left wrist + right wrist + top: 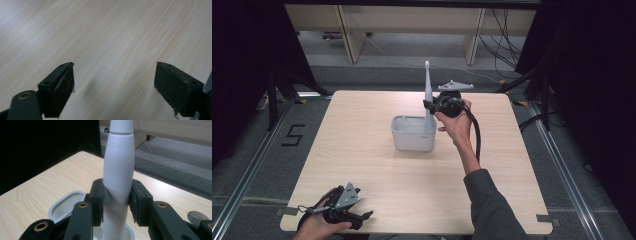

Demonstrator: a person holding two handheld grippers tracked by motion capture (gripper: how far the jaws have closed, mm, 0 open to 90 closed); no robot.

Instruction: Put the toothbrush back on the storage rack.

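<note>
A white toothbrush [428, 92] is clamped upright by the right gripper [430, 106] over the holder [412, 135] at centre frame, while the left gripper [364, 216] is held wide apart at lower left.

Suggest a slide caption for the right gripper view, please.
Right tool clamps an upright white toothbrush over a grey holder.

A pale wood-grain desk [377, 165] with a smooth, low-sheen laminate look carries a matt grey plastic holder [413, 135]. The electric toothbrush handle [118, 177] is smooth white plastic with a soft satin finish. The right claw [117, 197] has matt black jaws with brass-coloured pins; the left claw [113, 87] shows scuffed, dusty black pads [65, 85].
</note>
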